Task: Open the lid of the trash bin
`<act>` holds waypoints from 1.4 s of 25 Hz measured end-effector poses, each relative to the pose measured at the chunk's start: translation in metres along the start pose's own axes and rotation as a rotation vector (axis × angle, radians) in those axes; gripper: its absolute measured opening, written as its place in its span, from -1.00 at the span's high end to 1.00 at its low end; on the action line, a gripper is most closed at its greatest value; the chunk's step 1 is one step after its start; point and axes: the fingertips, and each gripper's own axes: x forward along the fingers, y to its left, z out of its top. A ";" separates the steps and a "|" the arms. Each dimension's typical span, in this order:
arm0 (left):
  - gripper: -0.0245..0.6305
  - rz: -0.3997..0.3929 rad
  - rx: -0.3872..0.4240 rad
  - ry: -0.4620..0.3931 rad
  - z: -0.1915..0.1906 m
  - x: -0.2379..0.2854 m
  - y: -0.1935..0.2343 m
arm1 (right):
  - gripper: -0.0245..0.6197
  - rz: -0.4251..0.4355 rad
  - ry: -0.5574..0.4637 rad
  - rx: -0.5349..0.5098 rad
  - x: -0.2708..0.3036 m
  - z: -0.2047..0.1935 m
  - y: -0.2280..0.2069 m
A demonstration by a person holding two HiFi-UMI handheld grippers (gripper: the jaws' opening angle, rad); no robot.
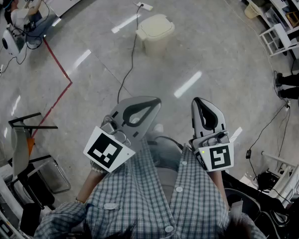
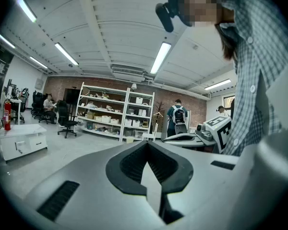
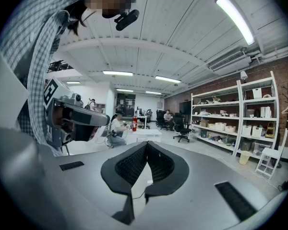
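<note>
our left claw (image 2: pixel 148 144) is pressed together with nothing in it. our right claw (image 3: pixel 147 144) is pressed together too and holds nothing. we hold both up in front of our checked shirt (image 1: pixel 139 198), side by side and a little apart. the trash bin (image 1: pixel 152 43) stands on the floor (image 1: pixel 214 49), well away from both claws. its pale lid (image 1: pixel 156 26) lies shut on top. a black cord (image 1: pixel 132 59) runs along the floor just beside the bin.
</note>
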 end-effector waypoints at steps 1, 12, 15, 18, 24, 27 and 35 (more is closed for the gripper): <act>0.93 0.000 -0.002 0.000 -0.001 -0.001 0.002 | 0.86 0.001 0.000 0.001 0.001 0.000 0.002; 0.93 -0.036 -0.014 0.009 -0.003 -0.007 0.017 | 0.86 -0.019 0.010 0.002 0.014 0.000 0.016; 0.93 -0.057 -0.009 0.009 -0.001 -0.007 0.024 | 0.86 -0.034 -0.002 0.023 0.018 0.003 0.018; 0.93 -0.077 -0.003 0.011 0.001 -0.008 0.031 | 0.86 -0.058 0.001 0.033 0.024 0.005 0.020; 0.93 -0.120 -0.003 0.007 0.005 -0.017 0.050 | 0.86 -0.130 -0.011 0.057 0.035 0.011 0.026; 0.93 -0.139 0.003 0.006 0.009 -0.019 0.057 | 0.86 -0.158 -0.009 0.053 0.037 0.014 0.027; 0.93 -0.191 0.016 0.000 0.011 -0.033 0.069 | 0.86 -0.211 -0.007 0.046 0.044 0.017 0.045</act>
